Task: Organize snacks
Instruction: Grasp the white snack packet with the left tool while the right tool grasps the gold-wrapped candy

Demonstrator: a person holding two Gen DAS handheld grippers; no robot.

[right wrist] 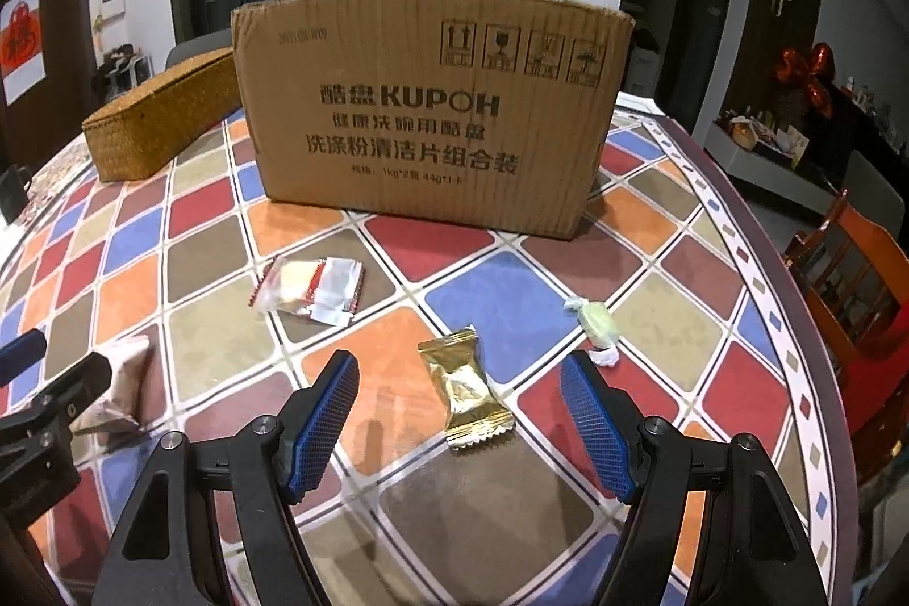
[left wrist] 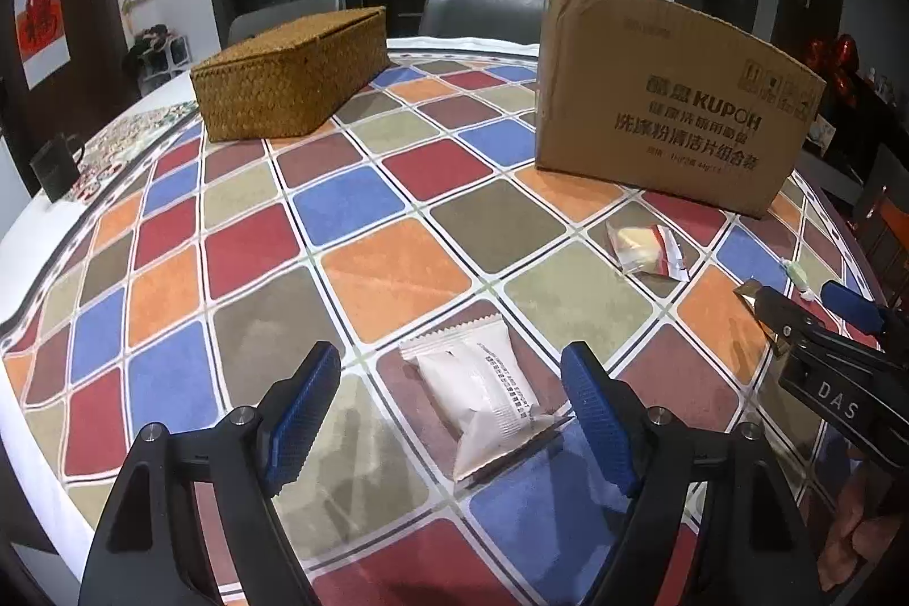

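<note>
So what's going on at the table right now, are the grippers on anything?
Nothing is held. A person has a gripper in each hand above the checkered tablecloth. The left gripper is open around a white snack packet lying flat, pads apart from it. The right gripper is open over a gold wrapped snack. A clear and red packet and a green candy lie loose in front of the cardboard box. A closed wicker basket sits further back.
</note>
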